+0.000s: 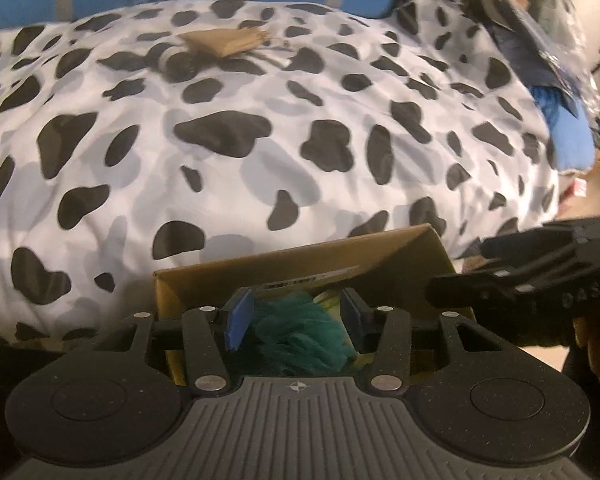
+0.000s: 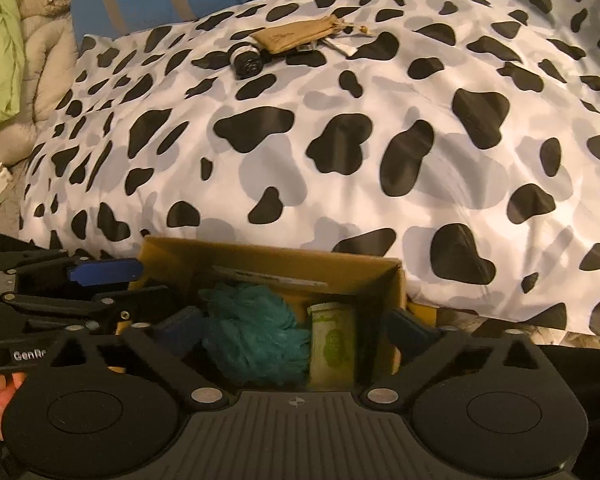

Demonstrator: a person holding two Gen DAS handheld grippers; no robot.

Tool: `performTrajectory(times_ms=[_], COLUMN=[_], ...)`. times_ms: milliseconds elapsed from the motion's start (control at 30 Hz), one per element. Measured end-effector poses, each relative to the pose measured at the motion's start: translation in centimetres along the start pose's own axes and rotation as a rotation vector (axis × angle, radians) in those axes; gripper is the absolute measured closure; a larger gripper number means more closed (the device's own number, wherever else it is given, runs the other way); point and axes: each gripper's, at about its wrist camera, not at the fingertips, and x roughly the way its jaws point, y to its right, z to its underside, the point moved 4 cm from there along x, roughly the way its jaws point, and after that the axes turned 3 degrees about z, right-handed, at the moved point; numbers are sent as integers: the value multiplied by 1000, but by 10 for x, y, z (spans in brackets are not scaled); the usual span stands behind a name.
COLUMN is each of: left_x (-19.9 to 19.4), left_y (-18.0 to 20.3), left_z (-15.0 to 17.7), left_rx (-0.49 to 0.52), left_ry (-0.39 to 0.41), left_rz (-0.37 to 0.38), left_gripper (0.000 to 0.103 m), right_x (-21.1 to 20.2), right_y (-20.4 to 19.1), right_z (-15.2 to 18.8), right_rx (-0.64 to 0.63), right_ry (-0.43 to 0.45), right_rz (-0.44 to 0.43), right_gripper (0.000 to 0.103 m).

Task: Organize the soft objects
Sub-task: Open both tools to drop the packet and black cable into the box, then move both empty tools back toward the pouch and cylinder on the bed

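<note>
Yarn point(image 2: 256, 336), teal and fluffy, is seen lying inside the cardboard box point(image 2: 396, 280) beside a green tube point(image 2: 334, 344). The right gripper point(image 2: 296, 332) is spread wide above it, nothing held. The left gripper point(image 1: 296, 314) is half open over the yarn, pads point(image 1: 238, 316) clear.

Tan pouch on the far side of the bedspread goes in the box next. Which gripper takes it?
Either, marginally the right gripper: its jaws stand wide open and empty above the cardboard box. The left gripper is narrower, with the teal fluffy thing between its pads. The tan pouch is far from both.
</note>
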Motion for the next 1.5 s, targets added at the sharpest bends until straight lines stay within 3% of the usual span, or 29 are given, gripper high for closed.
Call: performTrajectory(times_ms=[400, 600, 1000, 1500], left_x=[-1, -3, -1, 15], left_y=[-17, -16, -23, -38], left_z=[-1, -4, -15, -50], left_rx=[-79, -72, -94, -3], left_ry=[-2, 5, 8, 30], left_rz=[-31, -22, -32, -82], left_gripper=[56, 56, 56, 56], right_x=[-5, 2, 1, 4], right_y=[1, -4, -3, 10], right_z=[-6, -7, -19, -53], right_rx=[19, -10, -24, -90], right_ry=[45, 17, 45, 120], right_rz=[31, 62, 30, 90], right_gripper=[0, 0, 1, 0])
